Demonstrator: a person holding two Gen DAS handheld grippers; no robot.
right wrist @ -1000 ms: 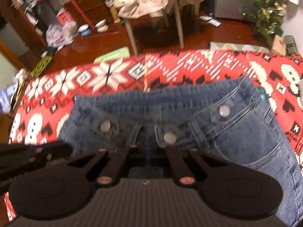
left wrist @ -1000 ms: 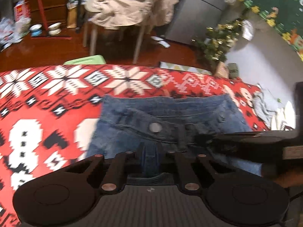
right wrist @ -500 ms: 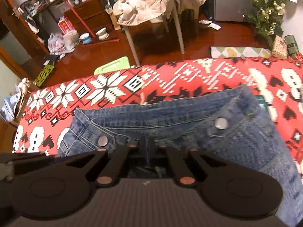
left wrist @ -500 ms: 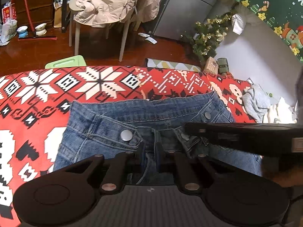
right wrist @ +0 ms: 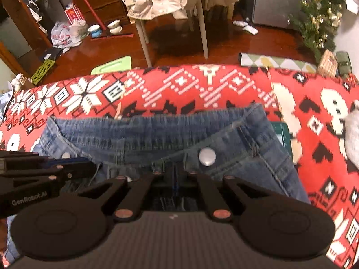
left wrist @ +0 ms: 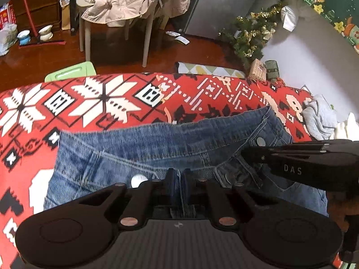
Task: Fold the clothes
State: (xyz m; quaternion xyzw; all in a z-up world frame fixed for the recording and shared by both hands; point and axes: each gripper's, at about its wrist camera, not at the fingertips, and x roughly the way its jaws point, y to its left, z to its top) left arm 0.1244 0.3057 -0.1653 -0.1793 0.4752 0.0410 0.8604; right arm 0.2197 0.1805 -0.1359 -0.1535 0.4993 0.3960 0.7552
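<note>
Blue denim jeans [left wrist: 157, 143] lie on the red patterned blanket [left wrist: 101, 98], waistband toward the far edge, silver snap buttons showing. My left gripper [left wrist: 178, 177] is shut on a fold of the denim near the fly. The right gripper [left wrist: 291, 163] comes in from the right side of the left wrist view. In the right wrist view the jeans [right wrist: 157, 134] fill the middle, and my right gripper [right wrist: 176, 172] is shut on denim just below the waistband, beside a snap button [right wrist: 207, 156]. The left gripper [right wrist: 44, 170] lies at the left there.
A grey garment [left wrist: 318, 121] is bunched at the blanket's right edge. Past the blanket are a dark wood floor, a chair draped with a beige coat [left wrist: 130, 0], a green board [left wrist: 71, 71], a small Christmas tree [left wrist: 251, 35] and a grey cabinet [left wrist: 222, 6].
Both grippers have drawn back toward me with the denim pinched; the waistband has slid nearer across the blanket, baring more red pattern beyond it. Both grips are unchanged.
</note>
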